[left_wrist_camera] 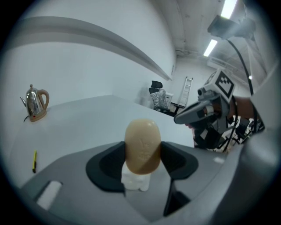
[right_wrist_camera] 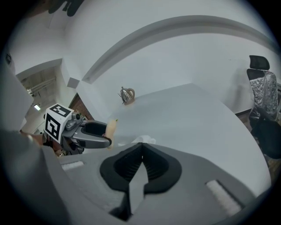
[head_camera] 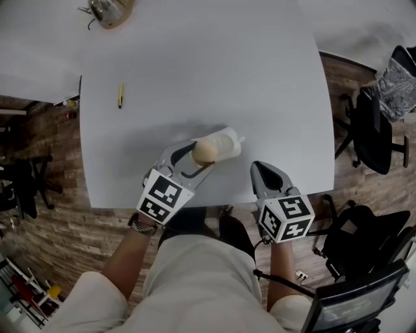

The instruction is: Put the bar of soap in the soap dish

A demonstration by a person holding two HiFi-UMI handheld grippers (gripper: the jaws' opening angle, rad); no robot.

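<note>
The white table [head_camera: 195, 65] fills the head view, and both of the person's forearms reach forward and down over its near edge. The left gripper [head_camera: 202, 158] slants rightward, its jaws wide and clamped on the soap [head_camera: 204, 151], which stands upright over the left end of the white dish [head_camera: 229, 143]. The right gripper [head_camera: 261, 168] hovers near the table edge, apart from the dish, its jaws pressed together on nothing. The left gripper view alone shows the dish directly beneath the soap; whether they touch is unclear. The right gripper view shows the soap edge-on. A kettle [head_camera: 107, 10] and a pen [head_camera: 120, 95] lie far off
</note>
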